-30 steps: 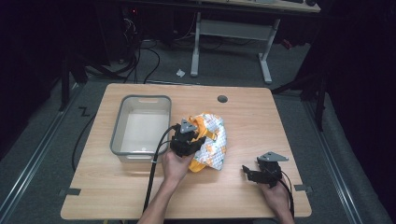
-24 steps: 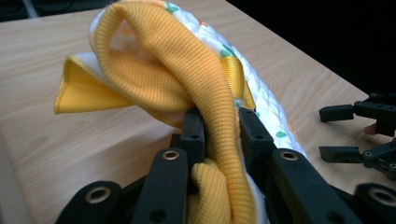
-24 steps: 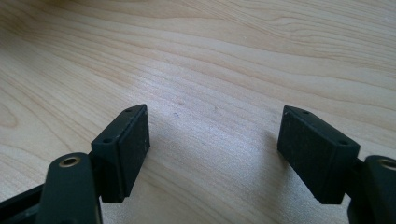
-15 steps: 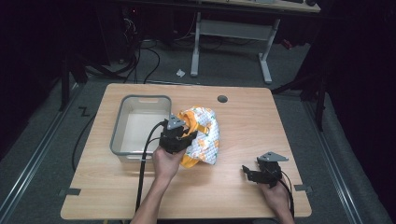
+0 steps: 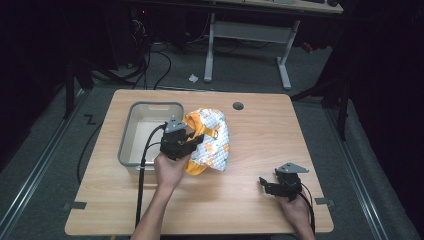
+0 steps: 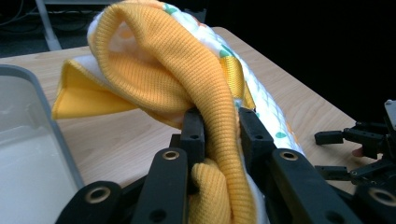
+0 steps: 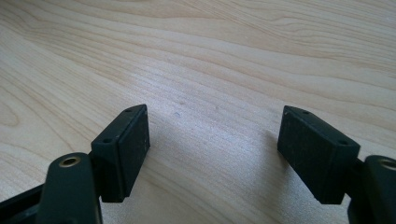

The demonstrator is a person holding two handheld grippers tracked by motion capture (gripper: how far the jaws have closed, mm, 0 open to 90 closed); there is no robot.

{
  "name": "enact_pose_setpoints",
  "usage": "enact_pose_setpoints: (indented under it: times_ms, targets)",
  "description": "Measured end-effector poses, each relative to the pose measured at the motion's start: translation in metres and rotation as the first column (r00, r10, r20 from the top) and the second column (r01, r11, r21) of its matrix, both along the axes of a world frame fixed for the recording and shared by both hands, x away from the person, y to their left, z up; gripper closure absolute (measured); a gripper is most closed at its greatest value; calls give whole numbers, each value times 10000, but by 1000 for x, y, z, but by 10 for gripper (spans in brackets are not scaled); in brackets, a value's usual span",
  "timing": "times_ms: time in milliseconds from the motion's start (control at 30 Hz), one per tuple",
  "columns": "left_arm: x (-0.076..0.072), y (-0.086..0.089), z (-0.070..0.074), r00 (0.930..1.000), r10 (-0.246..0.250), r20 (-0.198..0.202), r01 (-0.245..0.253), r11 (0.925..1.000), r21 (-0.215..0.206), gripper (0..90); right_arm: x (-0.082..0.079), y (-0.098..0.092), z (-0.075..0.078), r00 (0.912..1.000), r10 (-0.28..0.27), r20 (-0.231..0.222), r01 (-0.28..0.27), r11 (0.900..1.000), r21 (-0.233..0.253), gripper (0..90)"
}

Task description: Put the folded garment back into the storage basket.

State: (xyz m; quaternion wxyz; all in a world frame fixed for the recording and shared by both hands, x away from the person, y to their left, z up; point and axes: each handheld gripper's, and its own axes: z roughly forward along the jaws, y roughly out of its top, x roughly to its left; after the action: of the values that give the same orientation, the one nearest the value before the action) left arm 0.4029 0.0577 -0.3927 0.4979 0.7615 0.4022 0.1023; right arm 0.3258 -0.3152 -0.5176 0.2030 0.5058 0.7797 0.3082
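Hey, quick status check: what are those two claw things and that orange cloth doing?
Left gripper shut on orange cloth, lifted beside grey bin. Right gripper open, empty, low over table. Nothing in the way.

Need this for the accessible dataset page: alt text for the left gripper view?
The left gripper clamps a fold of an orange-and-white patterned cloth above a wooden table. A grey bin sits at left.

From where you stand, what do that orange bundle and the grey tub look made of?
The bundle looks like soft cloth: ribbed orange knit and white printed fabric, matte. The tub seems smooth plastic, with a translucent, faintly glossy wall.
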Motion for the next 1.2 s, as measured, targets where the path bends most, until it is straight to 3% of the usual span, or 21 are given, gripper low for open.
enact_pose_setpoints:
  times_ms: [400,1033,1200]
  targets:
    - [3,23,17,9996,232,149,-232,9997,9,751,0,0,0,10000,5,-1,-5,10000,5,253]
    - [6,52,21,9981,606,129,-607,9981,75,750,0,0,0,10000,-8,-10,8,10000,9,253]
    - [6,67,23,9967,803,94,-801,9967,-129,749,0,0,0,10000,-18,-13,18,10000,12,252]
